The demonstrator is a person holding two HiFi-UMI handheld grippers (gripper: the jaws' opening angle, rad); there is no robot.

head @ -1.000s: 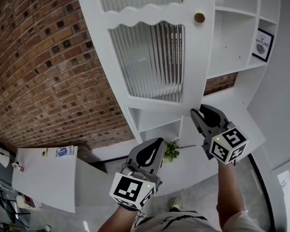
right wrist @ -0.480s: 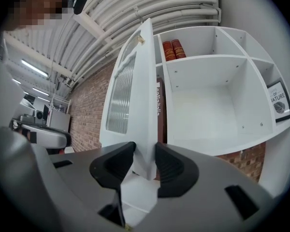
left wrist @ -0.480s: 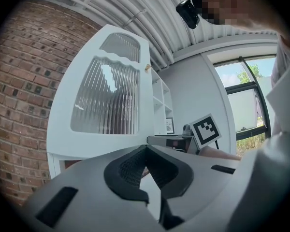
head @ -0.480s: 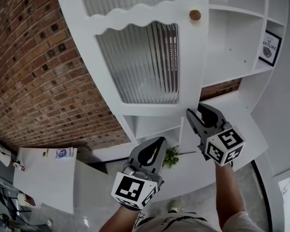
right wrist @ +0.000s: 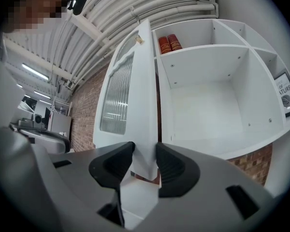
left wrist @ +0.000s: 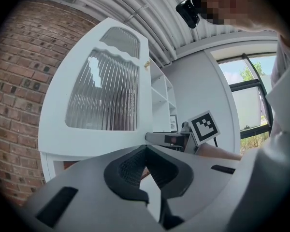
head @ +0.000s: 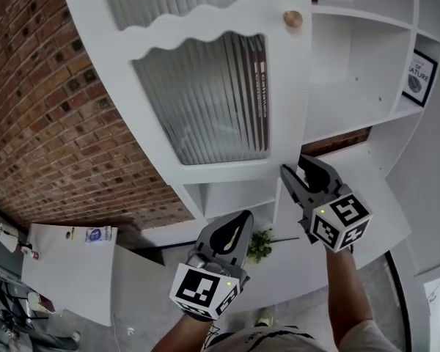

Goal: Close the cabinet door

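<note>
Pads of the right gripper (right wrist: 145,151) press against both faces of the cabinet door (right wrist: 140,105), pinching its free edge right at the lower corner. The white slab of the door stands upright between the jaws, which are spread only as far as the door is thick. From the head view the same gripper (head: 297,169) sits at the bottom right corner of the door (head: 205,86), its marker cube toward the person.

The left gripper (left wrist: 146,149) holds nothing: its jaws are pressed together at the tips, with only a small gap lower down between the pads. It hangs below the door and apart from it (head: 242,217), just left of a small green plant (head: 260,246) on the white ledge.

The door stands swung out from the cabinet. It has a ribbed glass panel (head: 205,101) with a wavy top edge and a round wooden knob (head: 292,19) near its free edge. Beside it the open white shelves (head: 345,86) show — two red cans (right wrist: 169,43) on the upper shelf, and a framed picture (head: 421,78) in the far right compartment. A brick wall (head: 51,123) runs off to the left.
</note>
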